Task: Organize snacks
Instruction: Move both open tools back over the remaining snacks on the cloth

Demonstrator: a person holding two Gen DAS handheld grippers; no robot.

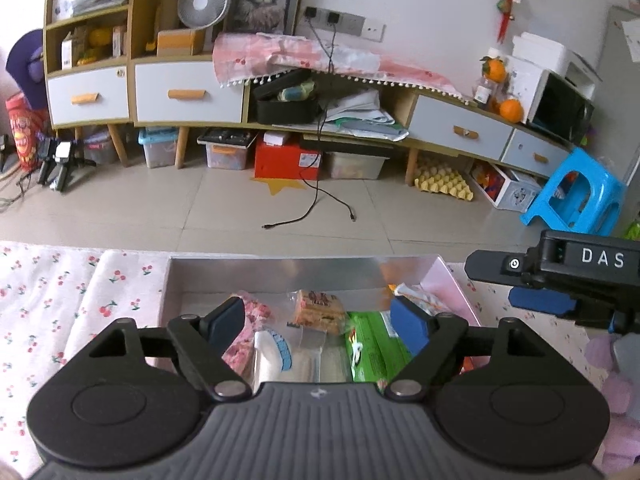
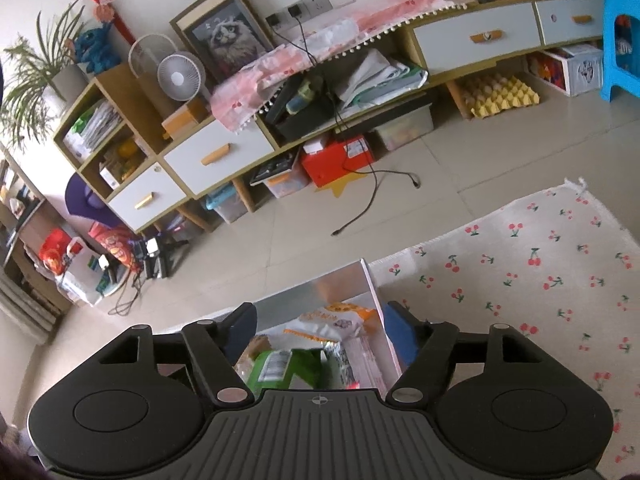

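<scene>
Both tools, left point(image 1: 318, 322) and right point(image 2: 320, 330), gape empty above crinkly snack packets point(image 1: 374, 346) in a shiny rectangular box point(image 1: 280, 272).

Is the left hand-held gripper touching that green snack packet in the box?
Cannot tell. In the left wrist view the left hand-held gripper hangs open over the green packet, and its blue pad overlaps the packet's edge, hiding any gap.

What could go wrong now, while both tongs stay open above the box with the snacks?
1. The snacks lie crowded: the green packet touches the cracker packet, so closing the left tongs may catch two.
2. The right tongs straddle the box wall; closing might pinch it and shift the box.
3. Both tongs hang close together and may bump.
</scene>
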